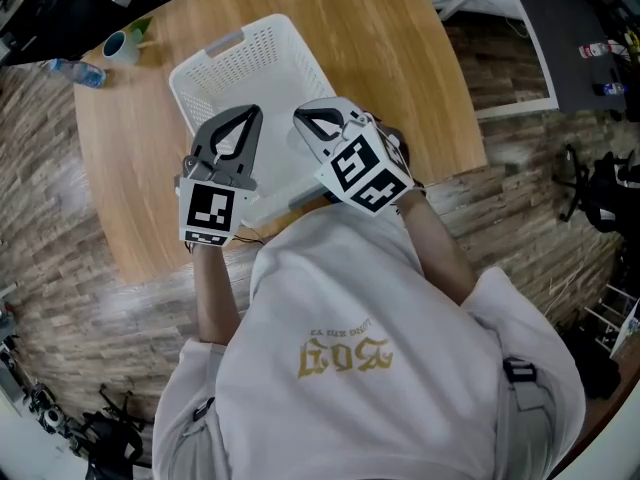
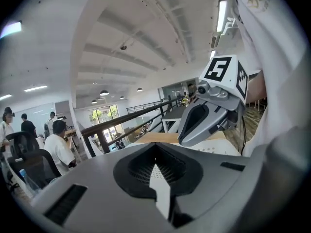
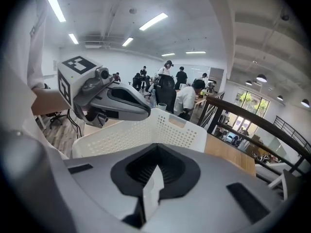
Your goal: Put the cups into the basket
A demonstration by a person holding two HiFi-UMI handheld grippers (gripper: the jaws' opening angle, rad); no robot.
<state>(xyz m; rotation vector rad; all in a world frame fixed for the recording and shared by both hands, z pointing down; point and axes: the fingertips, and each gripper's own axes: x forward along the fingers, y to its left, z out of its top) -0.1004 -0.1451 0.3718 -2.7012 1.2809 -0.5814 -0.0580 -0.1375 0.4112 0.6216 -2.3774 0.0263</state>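
Left gripper [image 1: 248,116] closed empty, right gripper [image 1: 302,118] closed empty, both over white basket [image 1: 250,58], 1 cup [image 1: 120,44] on table [image 1: 390,68]

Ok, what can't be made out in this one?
Basket, near half, head view: covered by the left tool and right tool, so any cups inside are unseen.
Basket interior, right gripper view: behind its own wall.
Cup at the far edge of the table, head view: too small to tell contents.

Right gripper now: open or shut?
Shut. The right gripper shows its fingers closed together in its own view, with nothing held between them.
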